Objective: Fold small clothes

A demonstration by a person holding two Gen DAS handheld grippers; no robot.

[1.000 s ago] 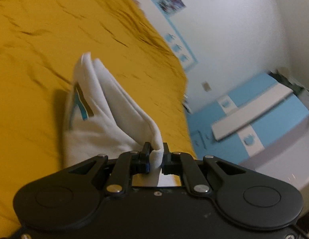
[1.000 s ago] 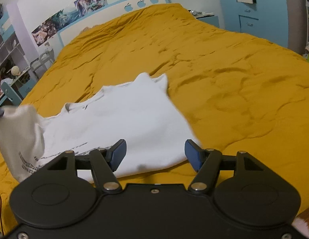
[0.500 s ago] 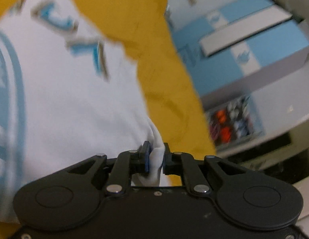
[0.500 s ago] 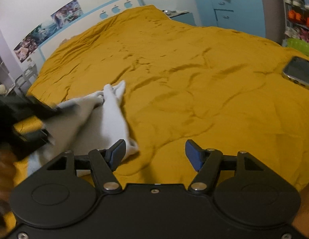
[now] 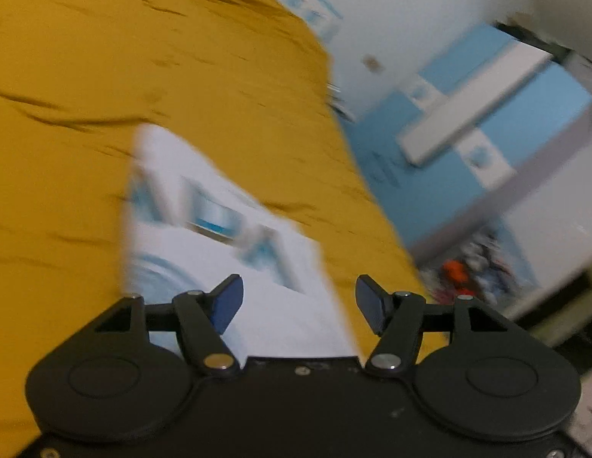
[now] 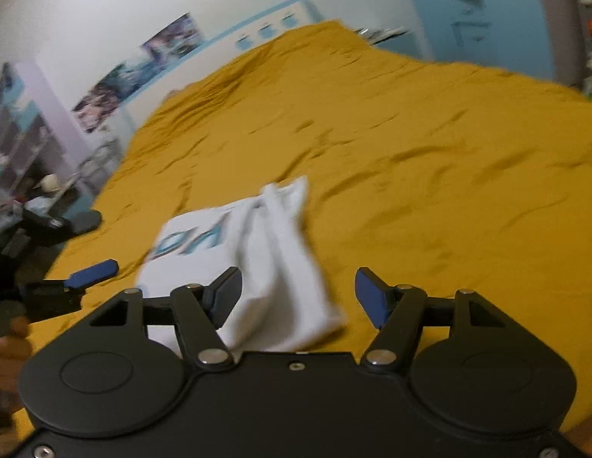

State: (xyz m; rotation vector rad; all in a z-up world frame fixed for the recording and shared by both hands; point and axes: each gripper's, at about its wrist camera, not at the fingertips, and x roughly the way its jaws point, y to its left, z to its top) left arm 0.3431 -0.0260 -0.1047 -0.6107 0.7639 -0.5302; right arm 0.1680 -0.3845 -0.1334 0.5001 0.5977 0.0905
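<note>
Left first. Left gripper (image 5: pixel 299 299) wide open, jaws just been opening, pads touching nothing. No cloth pinched between them, only cloth lying past and below them. In front of it, flat on the yellow bed cover (image 5: pixel 67 76), the white shirt (image 5: pixel 219 267) with the blue print facing up. Blurry here, so hard to tell the folds.

Middle next. From the right wrist view, shirt folded into a long, thin bundle, lying on the bed between the two grippers. Long way of the bundle pointing up the bed, away from the right gripper, leaning a bit to the right at the far end. Printed part on the left side, toward the left gripper. Lumpy, bunched part on the right side.

Right last. Right gripper (image 6: pixel 298 294) open too, holding nothing, hanging just over the near end of the bundle. Near end more under its left finger than its right one. Probably both grippers about as close, one at each side. For a next fold across the long way, likely a grab at the near end and a lift toward the far end.
</note>
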